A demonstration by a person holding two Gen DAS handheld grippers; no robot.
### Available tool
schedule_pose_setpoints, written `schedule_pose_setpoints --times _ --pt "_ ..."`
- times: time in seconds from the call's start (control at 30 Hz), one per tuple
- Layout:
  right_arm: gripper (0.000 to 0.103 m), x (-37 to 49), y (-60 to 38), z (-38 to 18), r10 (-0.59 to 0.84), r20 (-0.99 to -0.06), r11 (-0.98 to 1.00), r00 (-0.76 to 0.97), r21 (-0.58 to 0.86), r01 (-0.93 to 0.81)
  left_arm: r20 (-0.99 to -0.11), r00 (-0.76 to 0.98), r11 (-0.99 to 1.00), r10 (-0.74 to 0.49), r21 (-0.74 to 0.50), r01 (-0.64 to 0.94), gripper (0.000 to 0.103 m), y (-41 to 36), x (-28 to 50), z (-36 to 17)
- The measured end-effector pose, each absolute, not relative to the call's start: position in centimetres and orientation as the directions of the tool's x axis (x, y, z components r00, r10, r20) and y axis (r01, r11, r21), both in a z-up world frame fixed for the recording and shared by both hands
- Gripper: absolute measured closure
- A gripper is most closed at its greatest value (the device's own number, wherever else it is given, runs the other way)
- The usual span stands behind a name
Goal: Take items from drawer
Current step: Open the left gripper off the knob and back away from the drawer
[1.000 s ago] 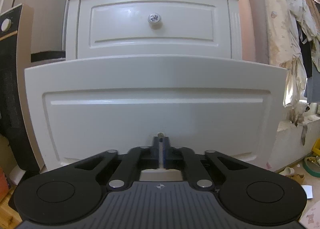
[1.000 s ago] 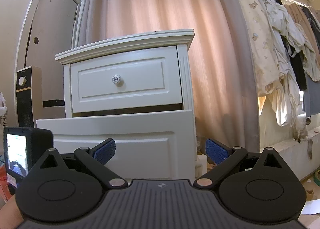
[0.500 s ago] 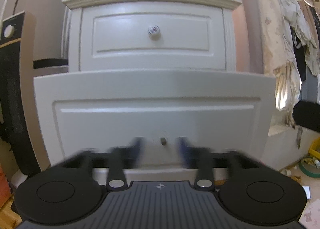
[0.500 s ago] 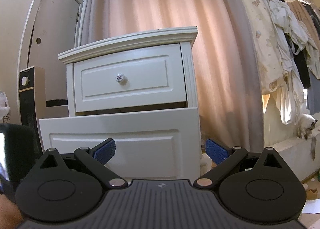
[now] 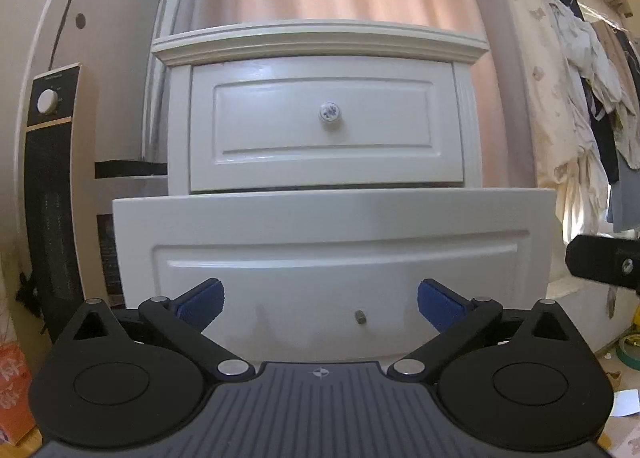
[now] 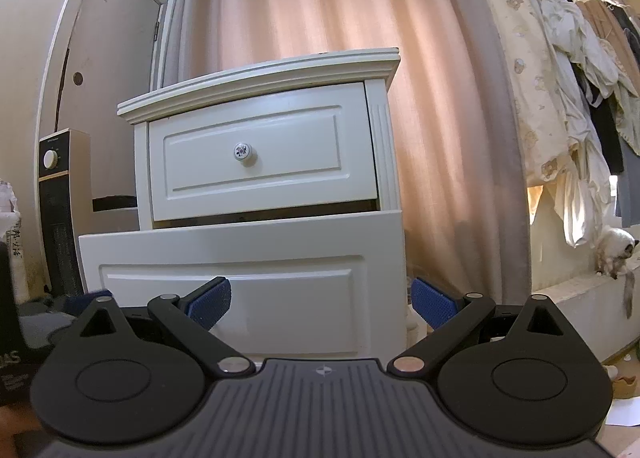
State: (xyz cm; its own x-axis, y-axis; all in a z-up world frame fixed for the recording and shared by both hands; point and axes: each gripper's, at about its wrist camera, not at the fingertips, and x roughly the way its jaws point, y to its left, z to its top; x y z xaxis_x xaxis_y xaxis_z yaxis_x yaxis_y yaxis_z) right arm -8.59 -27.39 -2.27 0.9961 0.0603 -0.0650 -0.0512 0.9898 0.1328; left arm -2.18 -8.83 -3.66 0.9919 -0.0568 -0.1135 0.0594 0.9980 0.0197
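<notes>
- We see the left tongs (image 5: 320, 304) opening, nothing between their blue pads; the small metal stud (image 5: 361, 316) on the lower drawer (image 5: 332, 218) lies just ahead, slightly right of centre
- The drawer stands pulled out below the shut upper drawer (image 5: 326, 122); its top edge runs side to side above both tongs, so its contents are hidden from us
- The right tongs (image 6: 320, 304) are released and empty, off towards the drawer's right corner; we judge the left nearer, and the reach must go up and over that edge
</notes>
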Motion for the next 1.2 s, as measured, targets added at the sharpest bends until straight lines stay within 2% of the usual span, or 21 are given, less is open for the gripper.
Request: schedule_pose_setpoints --times 0.13,0.3,0.67,0.87,1.2 --pt "0.000 -8.5 -27.3 -2.2 0.063 -0.066 0.990 0.996 0.133 -0.054 -0.166 0.985 0.998 -0.056 -0.015 0.055 0.000 -8.1 -1.9 -3.0" --pt "0.000 -8.4 -27.1 -2.1 0.049 -0.066 0.992 0.997 0.120 -0.041 -0.157 0.988 0.999 -0.017 0.027 0.022 0.000 -8.0 -2.6 -2.9" --pt "0.000 -7.3 -26.0 -1.5 0.076 -0.072 0.993 0.995 0.099 -0.069 -0.139 0.989 0.999 -0.041 -0.009 0.040 0.000 -5.8 -4.6 -0.8" --pt "0.000 -6.3 -24.7 -0.6 0.092 -0.062 0.993 0.994 0.075 -0.087 -0.103 0.995 1.000 0.005 0.004 -0.004 0.000 -4.3 -5.3 0.3" --pt "0.000 -4.7 -23.6 -0.2 0.088 -0.059 0.993 0.994 0.088 -0.082 -0.127 0.992 1.000 -0.008 -0.007 0.007 0.000 -2.6 -3.2 0.6"
